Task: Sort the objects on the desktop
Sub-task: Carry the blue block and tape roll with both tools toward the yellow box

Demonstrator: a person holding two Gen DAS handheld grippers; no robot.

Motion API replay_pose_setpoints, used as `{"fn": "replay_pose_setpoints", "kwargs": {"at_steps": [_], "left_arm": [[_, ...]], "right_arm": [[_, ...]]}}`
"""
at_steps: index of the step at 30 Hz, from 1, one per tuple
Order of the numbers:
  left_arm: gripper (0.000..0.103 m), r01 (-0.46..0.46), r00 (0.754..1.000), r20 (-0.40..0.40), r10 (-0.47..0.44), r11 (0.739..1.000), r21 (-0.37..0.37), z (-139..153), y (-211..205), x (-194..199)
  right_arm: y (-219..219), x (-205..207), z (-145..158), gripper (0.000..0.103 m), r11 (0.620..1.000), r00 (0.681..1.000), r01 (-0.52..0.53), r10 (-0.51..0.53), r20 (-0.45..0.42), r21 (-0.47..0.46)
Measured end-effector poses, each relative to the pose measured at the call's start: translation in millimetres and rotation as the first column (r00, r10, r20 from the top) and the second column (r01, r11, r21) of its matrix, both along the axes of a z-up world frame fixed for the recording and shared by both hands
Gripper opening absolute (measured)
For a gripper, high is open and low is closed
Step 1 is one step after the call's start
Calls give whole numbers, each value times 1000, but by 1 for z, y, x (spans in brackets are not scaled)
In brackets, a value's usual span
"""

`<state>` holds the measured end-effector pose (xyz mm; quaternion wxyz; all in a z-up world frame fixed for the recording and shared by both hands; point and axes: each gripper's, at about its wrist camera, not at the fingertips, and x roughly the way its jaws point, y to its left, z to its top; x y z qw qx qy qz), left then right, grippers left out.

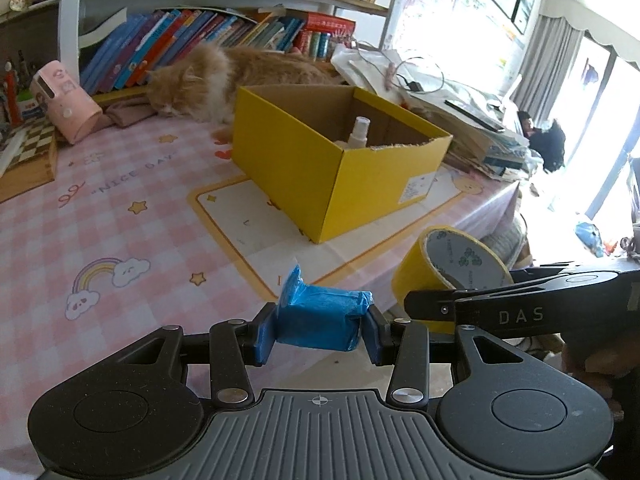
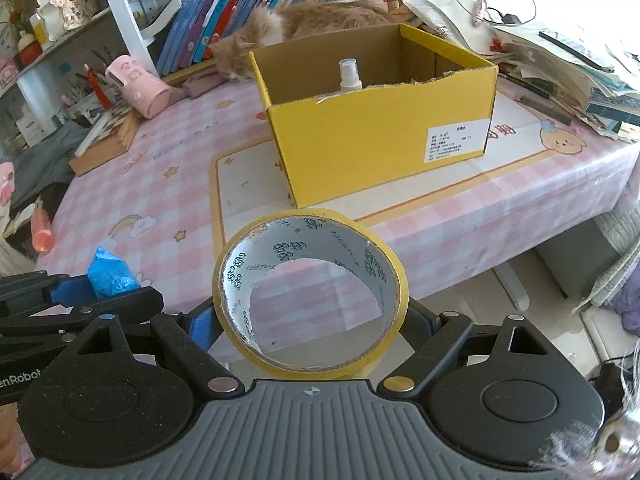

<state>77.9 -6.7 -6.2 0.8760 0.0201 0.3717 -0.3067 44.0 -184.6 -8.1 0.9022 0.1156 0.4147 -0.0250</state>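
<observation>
- The left gripper (image 1: pixel 320 330) has two fingers (image 1: pixel 264 334) squeezed on one blue packet (image 1: pixel 320 320). The packet is up in the air, above the near edge of the desk (image 1: pixel 140 232).
- The right gripper (image 2: pixel 310 326) has two fingers (image 2: pixel 202 326) spread wide, and they hold one roll of yellow tape (image 2: pixel 312 292) by its outer sides. You can see through the hole in the roll.
- The two grippers are side by side, the left one just beside the right one.
- On the desk, past the grippers, stands one yellow box (image 2: pixel 376 136) with its top open. It has one white label on the side.
- Inside the box stands one small white spray bottle (image 2: pixel 349 76), upright.
- The desk has one pink checked cloth with stars and one rainbow on it.
- Behind the box lies one orange cat (image 1: pixel 224 80).
- To the left of the cat lies one pink case (image 1: pixel 66 104), tipped over.
- Behind the cat is one row of many books (image 1: pixel 192 44) on a shelf.
- To the right of the box is one messy pile of papers (image 2: pixel 560 60).
</observation>
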Motion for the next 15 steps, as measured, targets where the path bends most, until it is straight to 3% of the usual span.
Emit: {"fn": "replay_pose_setpoints", "kwargs": {"at_steps": [15], "left_arm": [[43,-32,999,2,32,999,35,2,-60,23]], "right_arm": [[-59,32,-4,87,999,999,-42,42,-15,26]]}}
